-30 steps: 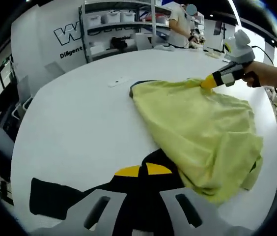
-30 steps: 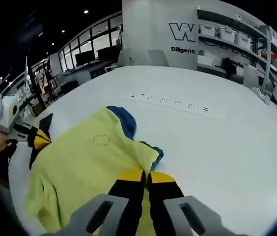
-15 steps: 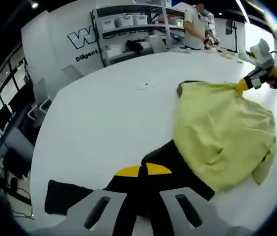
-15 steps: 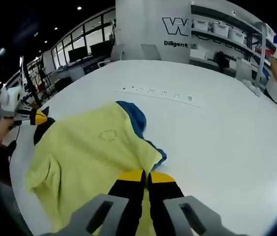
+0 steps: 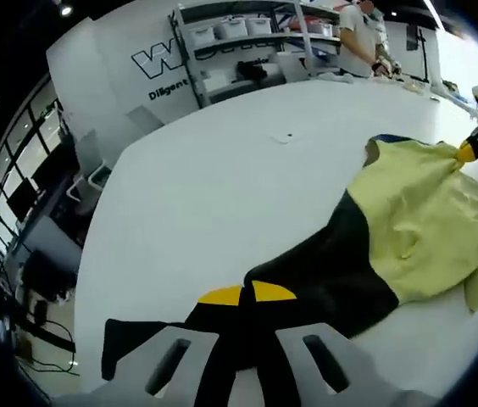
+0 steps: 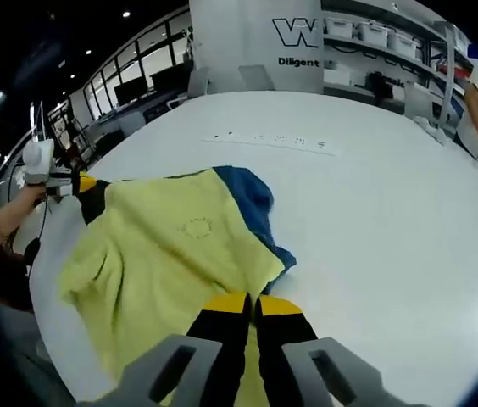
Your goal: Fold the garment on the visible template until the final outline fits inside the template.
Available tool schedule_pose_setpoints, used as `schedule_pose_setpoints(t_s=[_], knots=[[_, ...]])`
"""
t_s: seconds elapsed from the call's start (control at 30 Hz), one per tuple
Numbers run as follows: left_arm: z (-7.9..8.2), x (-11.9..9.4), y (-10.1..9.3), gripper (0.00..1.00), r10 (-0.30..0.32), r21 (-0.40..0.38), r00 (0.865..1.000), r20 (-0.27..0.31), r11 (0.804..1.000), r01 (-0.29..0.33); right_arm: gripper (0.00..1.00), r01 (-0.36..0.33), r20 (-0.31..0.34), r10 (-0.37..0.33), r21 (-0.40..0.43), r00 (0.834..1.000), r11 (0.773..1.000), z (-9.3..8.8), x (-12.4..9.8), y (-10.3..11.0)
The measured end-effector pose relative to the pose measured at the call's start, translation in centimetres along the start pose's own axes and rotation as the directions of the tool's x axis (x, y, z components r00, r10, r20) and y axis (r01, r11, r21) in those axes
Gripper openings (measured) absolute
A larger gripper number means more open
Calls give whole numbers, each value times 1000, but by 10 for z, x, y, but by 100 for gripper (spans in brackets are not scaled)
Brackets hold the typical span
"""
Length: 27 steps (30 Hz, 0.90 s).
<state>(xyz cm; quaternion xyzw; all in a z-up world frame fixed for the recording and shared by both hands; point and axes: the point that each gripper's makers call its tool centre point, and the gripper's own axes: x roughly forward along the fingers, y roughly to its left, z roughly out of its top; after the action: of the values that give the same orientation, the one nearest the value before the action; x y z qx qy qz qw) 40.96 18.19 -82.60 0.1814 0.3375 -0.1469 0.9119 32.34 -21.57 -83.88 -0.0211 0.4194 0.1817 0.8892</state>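
Left gripper view: jaws pinching garment (image 5: pixel 408 229) black edge; right gripper (image 6: pixel 246 305) jaws pinching yellow edge.

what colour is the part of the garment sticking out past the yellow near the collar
Blue; the garment's blue part shows best in the right gripper view.

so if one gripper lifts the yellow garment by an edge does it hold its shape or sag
Probably sags: the yellow garment lies in soft wrinkles on the white table. Likely light, since it stretches between the left gripper and right gripper. It may slide on the smooth tabletop.
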Motion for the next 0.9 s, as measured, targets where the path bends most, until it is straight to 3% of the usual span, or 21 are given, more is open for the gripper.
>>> schedule_pose_setpoints(t_s=[0.03,0.1,0.3,0.4,0.47,0.63,0.7,0.8,0.83,0.9], knots=[[1,0,2,4,6,-26,1000,2,1000,-6,0,1,-5,-1,2,1000,1000,-2,0,0],[2,-3,10,4,52,2,999,-1,999,-52,0,-1,-26,1,-4,1000,1000,-7,-2,2],[-14,-4,4,4,36,-21,997,-64,999,-37,0,-21,-76,19,-29,997,999,-21,-7,14],[-17,-8,-2,4,28,6,996,-88,1000,-27,0,-21,-72,16,-60,997,998,-22,-11,17],[-20,-12,-3,4,34,26,994,-107,999,-31,0,-28,-27,24,-136,999,990,-16,-11,18],[-30,-10,-8,4,24,24,988,-155,999,-20,0,-32,-48,27,-118,998,992,-27,-11,15],[-29,-11,-10,7,12,22,988,-152,1000,-9,0,-33,-47,28,-116,999,993,-28,-10,16],[-14,-15,-9,16,23,46,994,-106,999,-18,0,-33,-38,30,-108,999,994,-26,-10,16],[-7,-18,-3,16,66,107,993,-99,993,-56,0,-29,-33,26,-104,999,994,-24,-10,16],[5,-18,-5,14,67,156,995,-70,986,-56,0,-18,-3,18,-68,1000,997,-17,-13,13]])
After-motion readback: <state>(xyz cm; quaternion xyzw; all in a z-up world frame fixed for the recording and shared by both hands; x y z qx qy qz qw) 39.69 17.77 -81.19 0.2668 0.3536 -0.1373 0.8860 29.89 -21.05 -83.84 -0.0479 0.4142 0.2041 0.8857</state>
